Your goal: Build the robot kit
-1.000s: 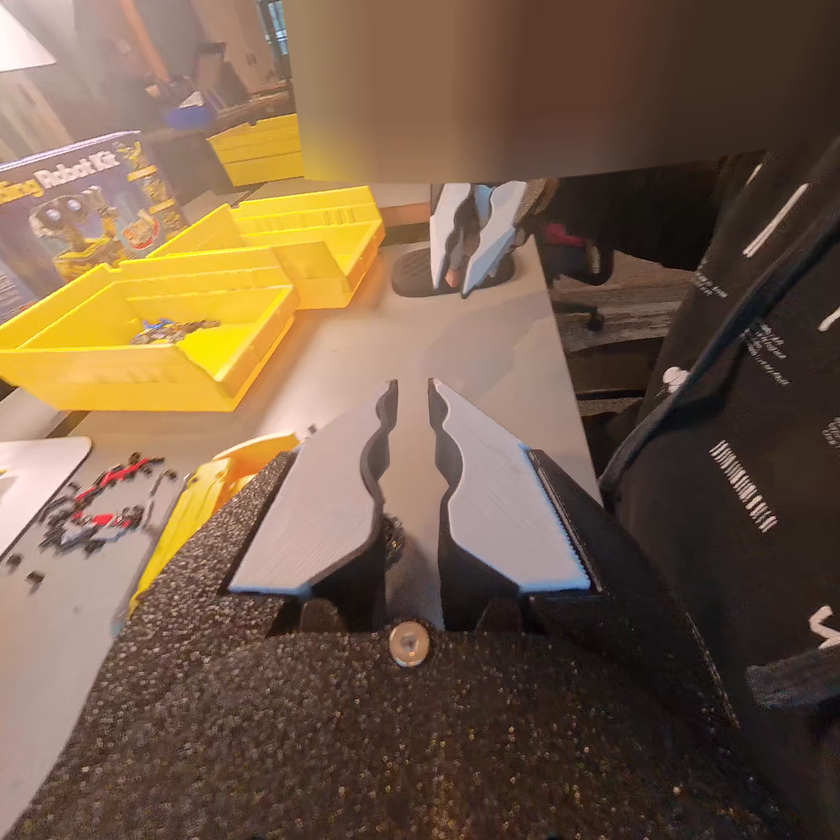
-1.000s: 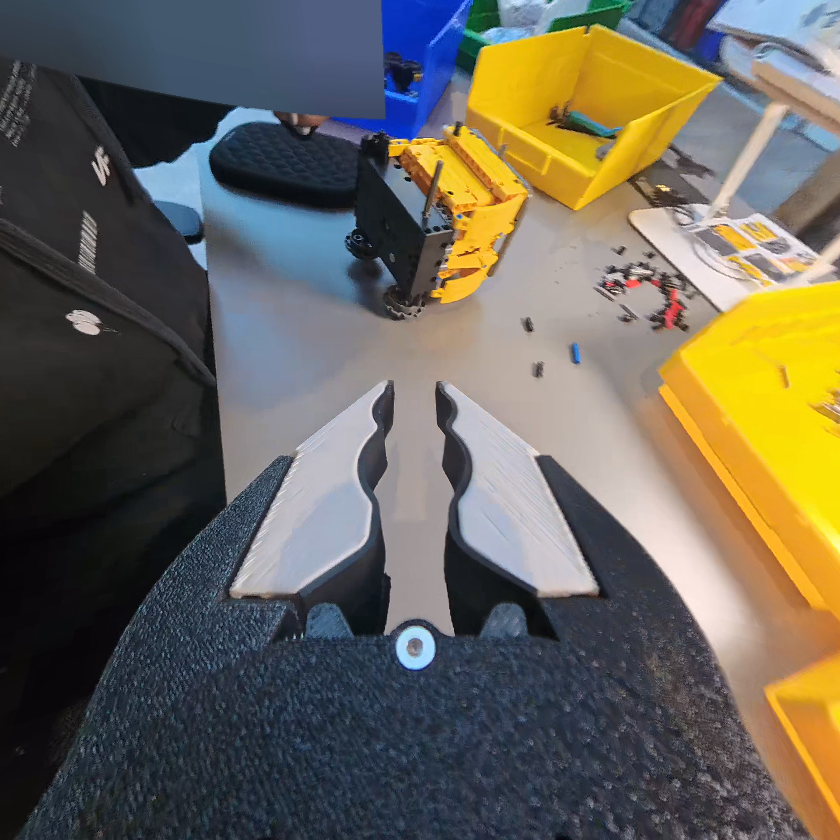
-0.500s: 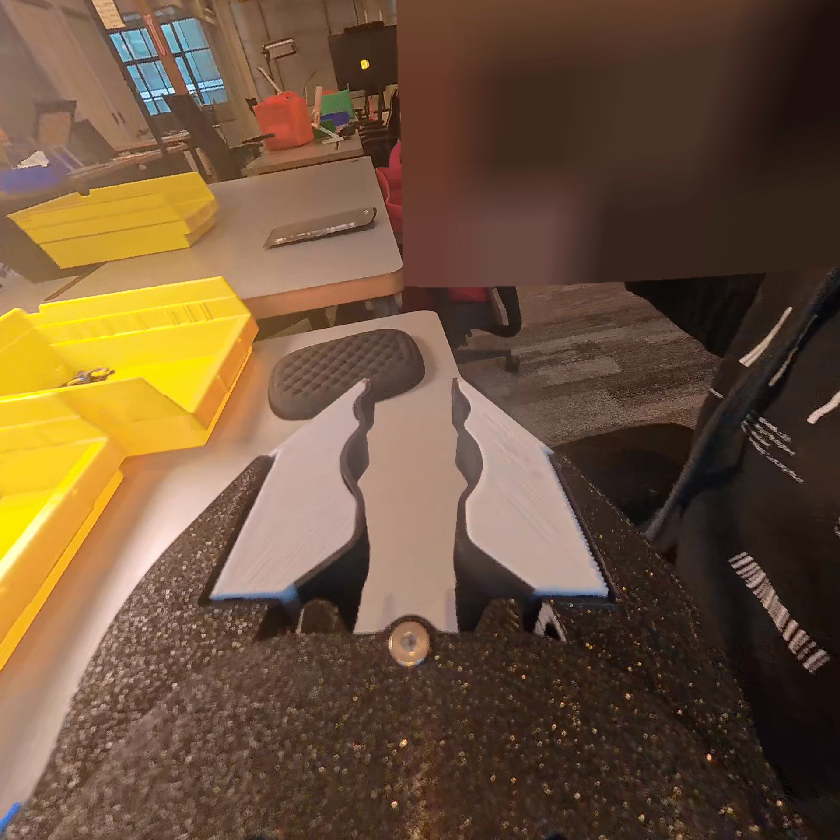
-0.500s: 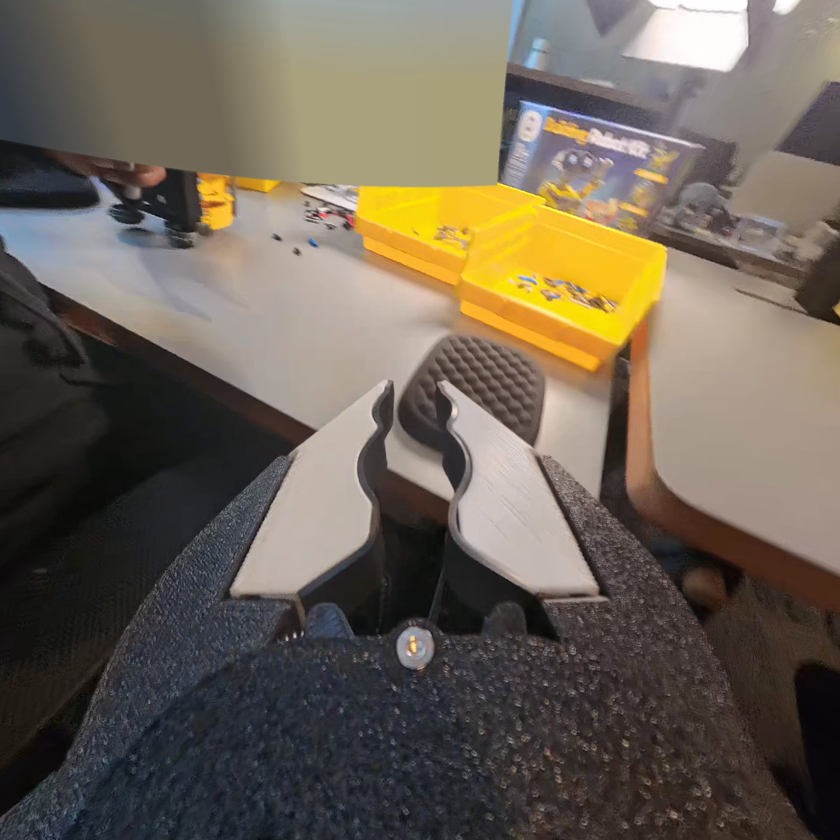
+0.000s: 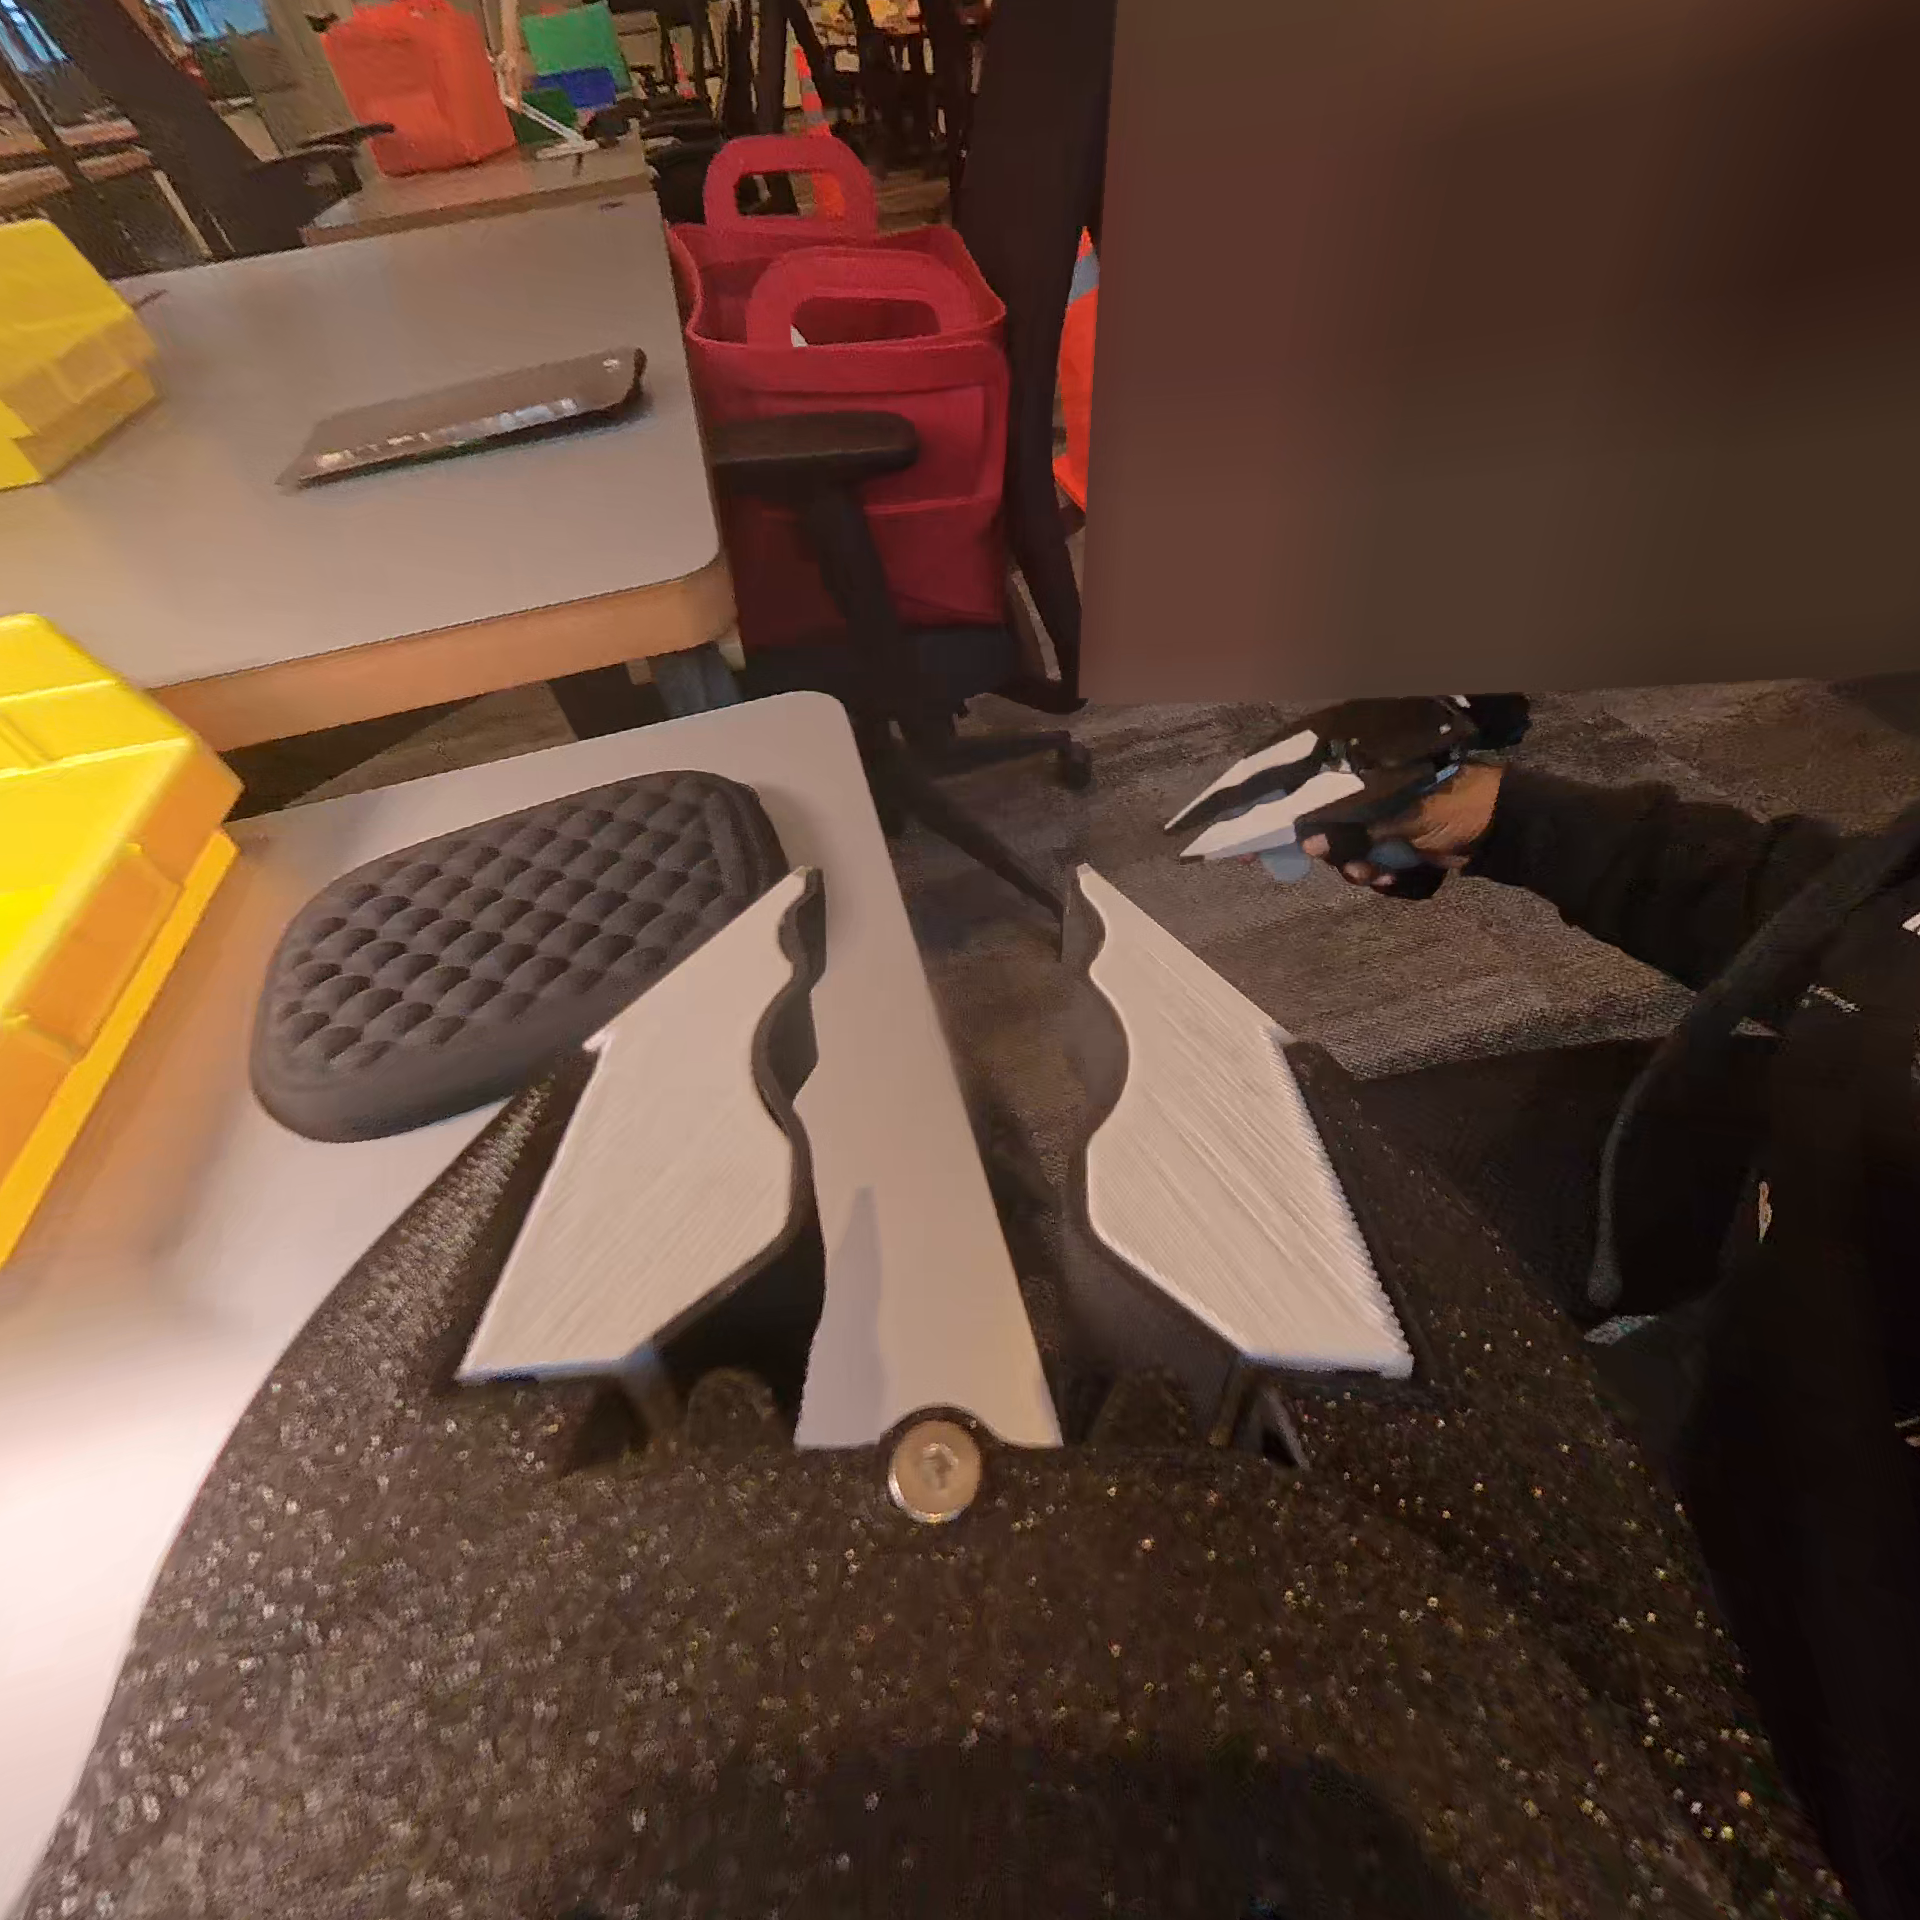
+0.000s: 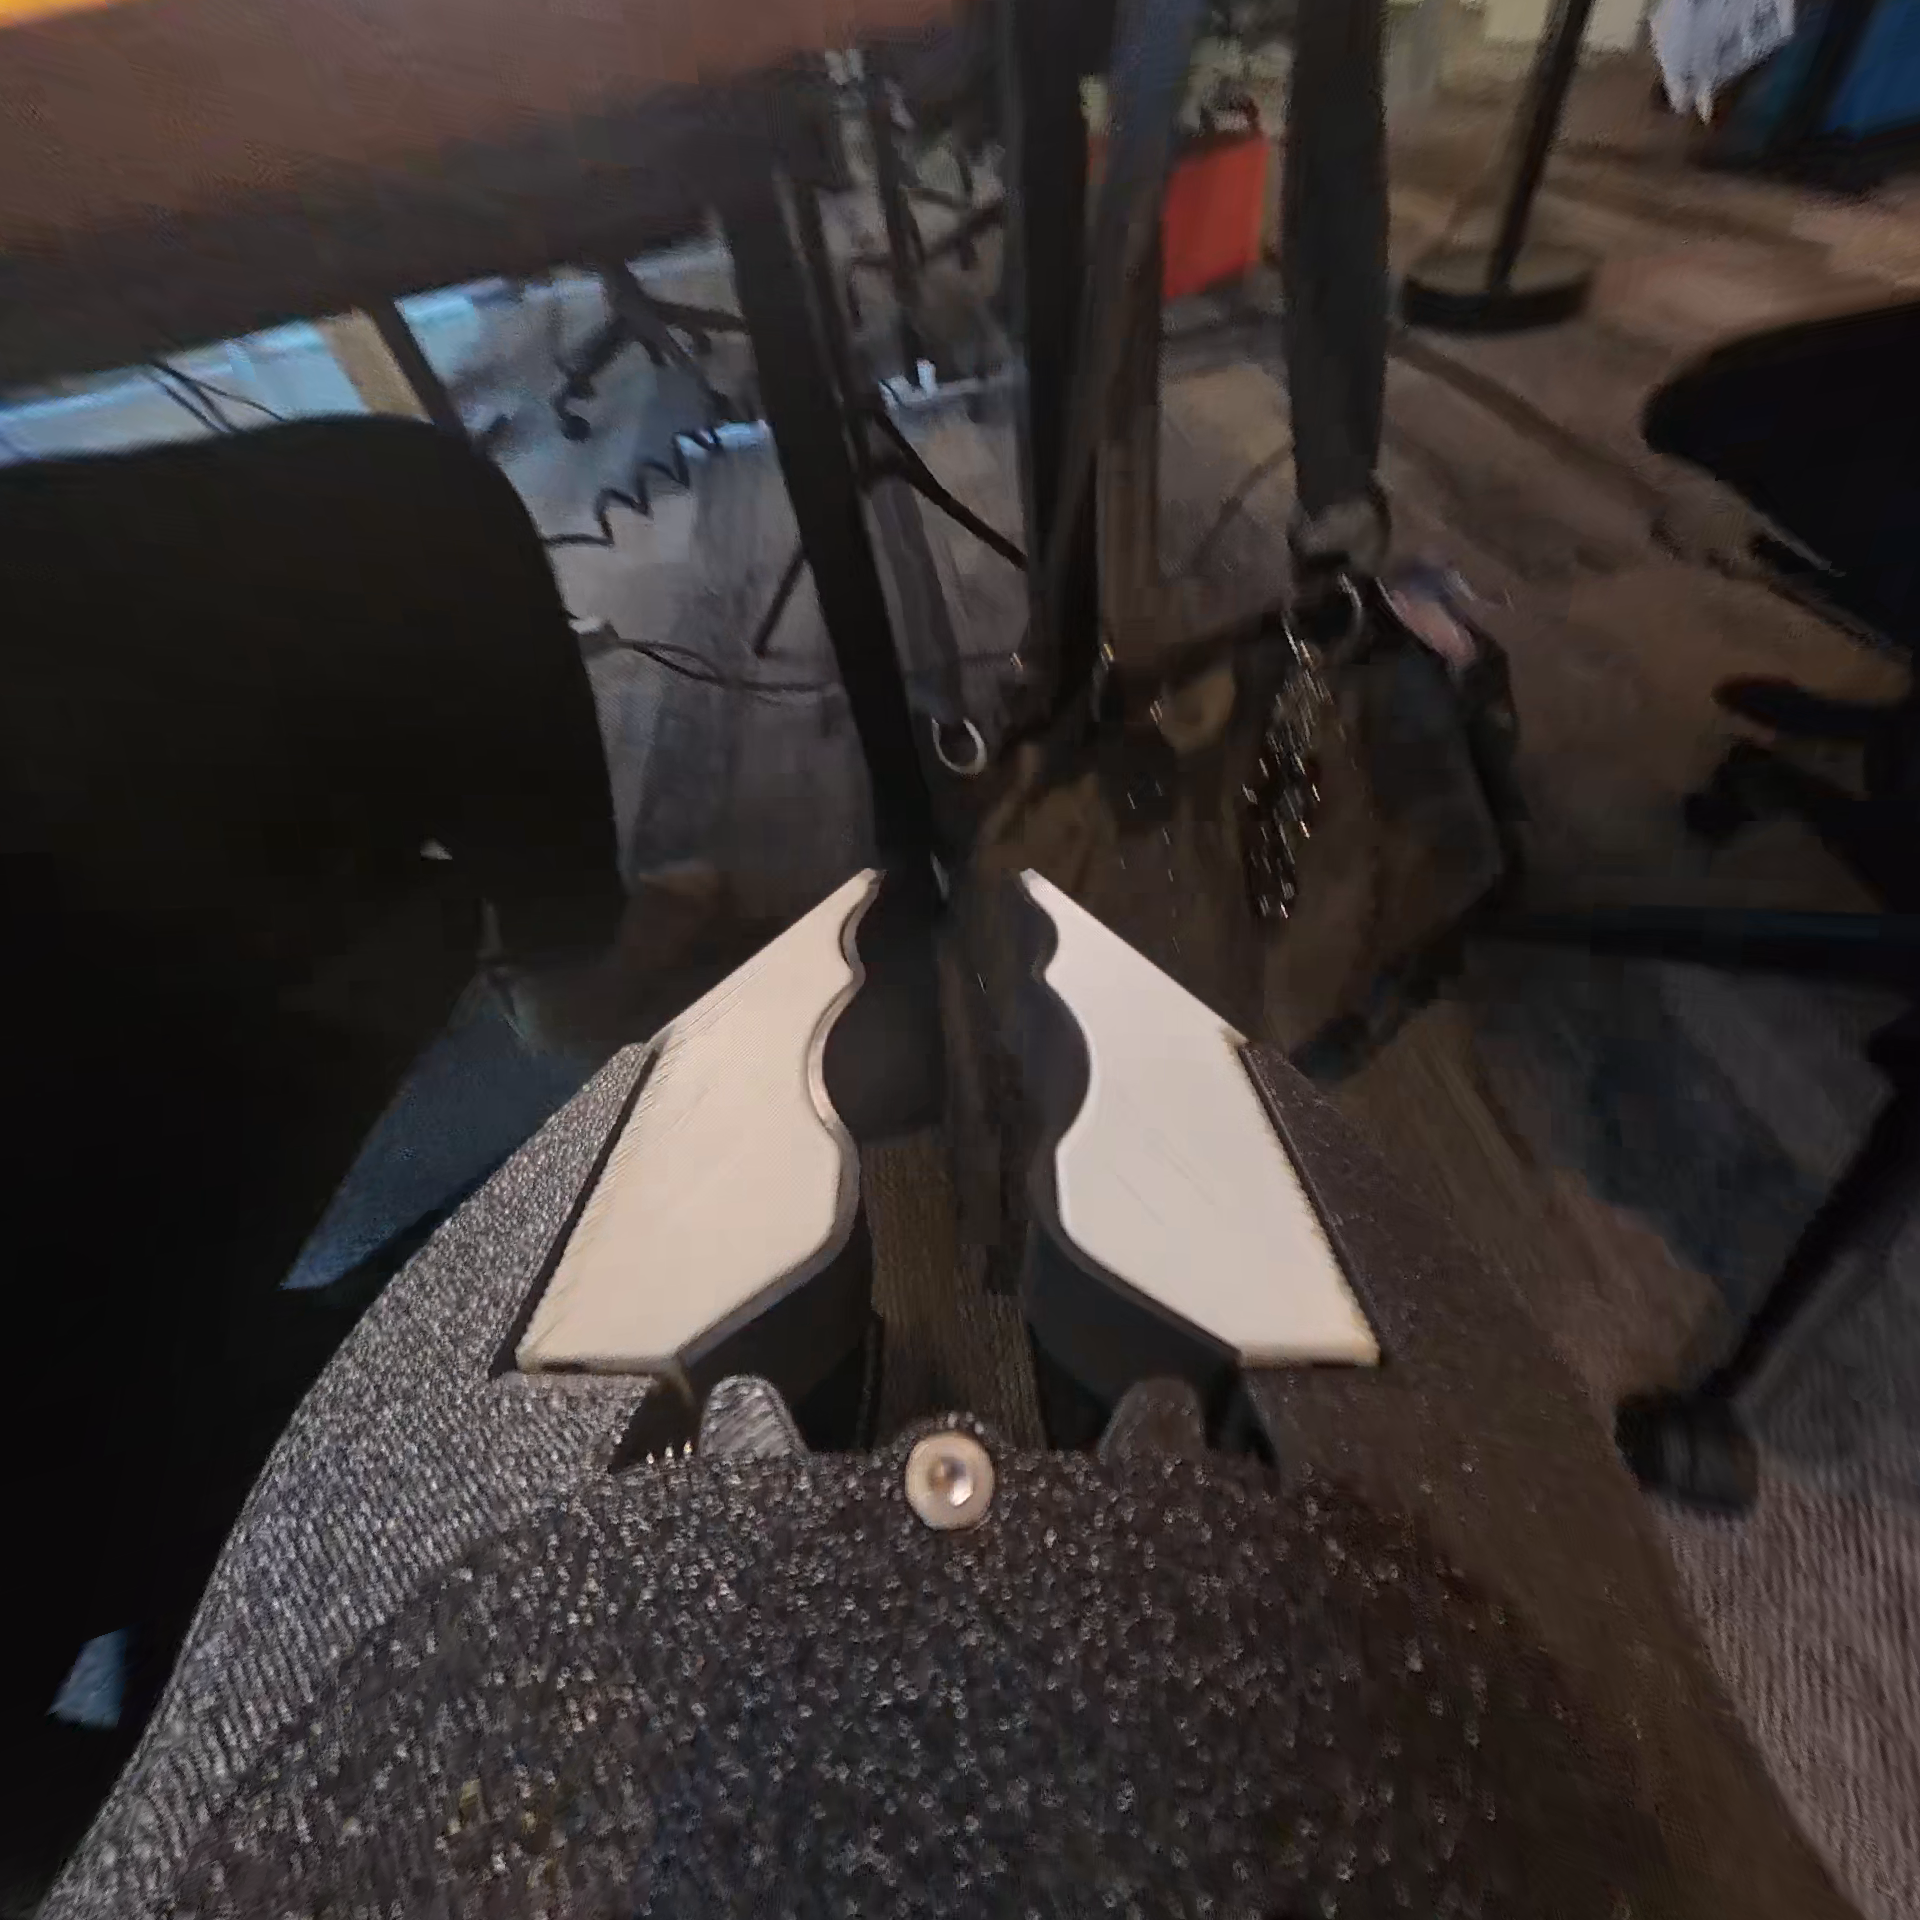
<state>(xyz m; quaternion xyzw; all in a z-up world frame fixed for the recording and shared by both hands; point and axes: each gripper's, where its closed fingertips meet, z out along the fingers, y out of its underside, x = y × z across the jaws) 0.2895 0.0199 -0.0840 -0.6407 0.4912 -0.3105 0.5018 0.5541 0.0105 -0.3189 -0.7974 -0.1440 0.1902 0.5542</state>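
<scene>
The left gripper [image 5: 940, 914] hangs empty, fingers spread wide, over the worktop [image 5: 312, 1195] corner just beside the black pad [image 5: 499, 935]. The right gripper [image 6: 951, 883], fingers slightly parted and holding nothing, points under the worktop toward a bag [image 6: 1382, 831] on the carpet [image 6: 1714, 1091]. Steady, slow hands would suit here, since the right view is blurred.
</scene>
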